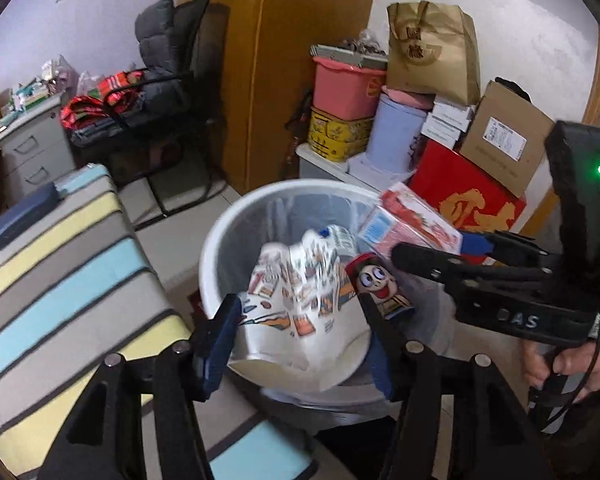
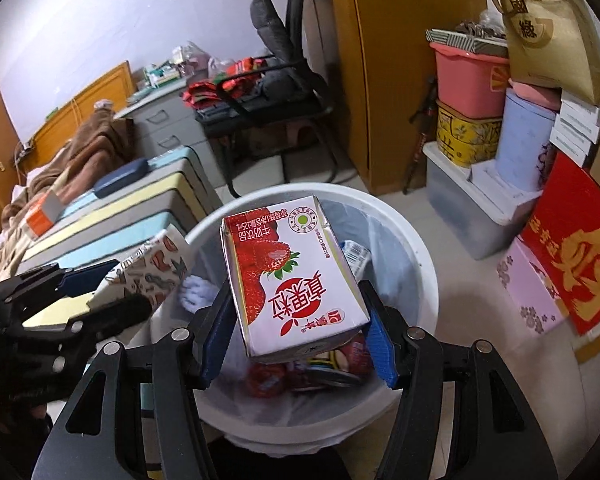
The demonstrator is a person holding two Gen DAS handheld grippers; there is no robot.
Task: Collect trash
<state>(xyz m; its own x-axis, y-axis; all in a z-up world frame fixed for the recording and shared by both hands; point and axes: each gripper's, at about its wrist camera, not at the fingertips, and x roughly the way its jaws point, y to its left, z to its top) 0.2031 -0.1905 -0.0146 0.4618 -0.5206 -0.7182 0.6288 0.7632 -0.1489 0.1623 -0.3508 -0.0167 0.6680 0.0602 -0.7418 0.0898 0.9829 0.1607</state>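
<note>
A white trash bin (image 1: 220, 232) (image 2: 428, 272) lined with a clear bag stands on the floor below both grippers. My left gripper (image 1: 296, 304) (image 2: 124, 288) is over the bin. A white carton with a colourful print (image 1: 296, 320) (image 2: 152, 268) lies blurred between its jaws, loose from the pads. My right gripper (image 2: 296, 292) (image 1: 432, 246) is shut on a strawberry milk carton (image 2: 296, 280) (image 1: 408, 220), held over the bin's mouth. Inside the bin lie a plastic bottle (image 1: 336, 236), red wrappers (image 2: 268, 376) and a small box with a cartoon face (image 1: 380, 284).
A striped cushion (image 1: 60, 260) with a dark blue case (image 1: 24, 216) on it lies left of the bin. Stacked boxes, including a red one (image 1: 468, 200), crowd the right. A black chair (image 1: 168, 92) stands behind. A hand (image 1: 560, 368) grips the right gripper's handle.
</note>
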